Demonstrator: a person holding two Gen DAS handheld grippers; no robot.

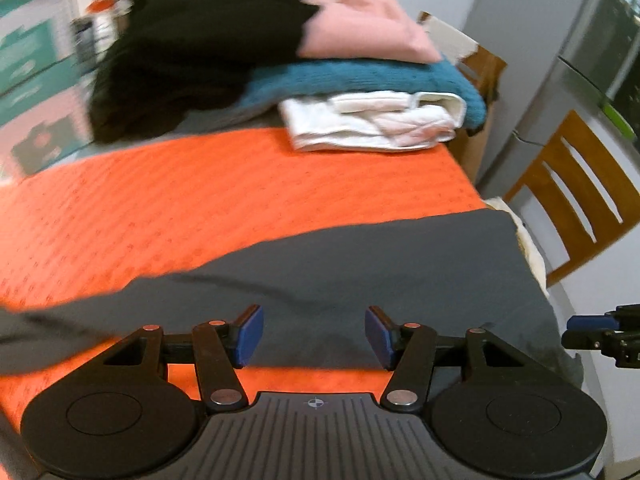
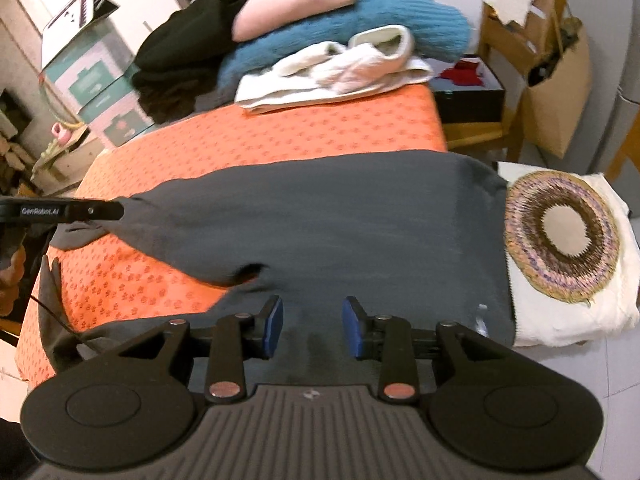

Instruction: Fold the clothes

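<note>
A dark grey garment (image 1: pixel 400 272) lies spread flat across the near part of the orange tablecloth (image 1: pixel 200 200). My left gripper (image 1: pixel 315 336) is open just above the garment's near edge, with nothing between its blue pads (image 1: pixel 250 336). In the right wrist view the same grey garment (image 2: pixel 340 220) stretches across the table, one sleeve running left. My right gripper (image 2: pixel 314 328) is open over its near hem and holds nothing. The left gripper (image 2: pixel 80 211) shows side-on at the sleeve end, and the right gripper (image 1: pixel 592 328) shows at the right edge of the left wrist view.
At the table's far end sits a pile: a black garment (image 1: pixel 192 52), a pink one (image 1: pixel 360 28), a teal knit (image 1: pixel 360 76) and a white cloth (image 1: pixel 372 120). A wooden chair (image 1: pixel 576 192) stands to the right. A round woven mat (image 2: pixel 560 236) lies on white fabric beside the table.
</note>
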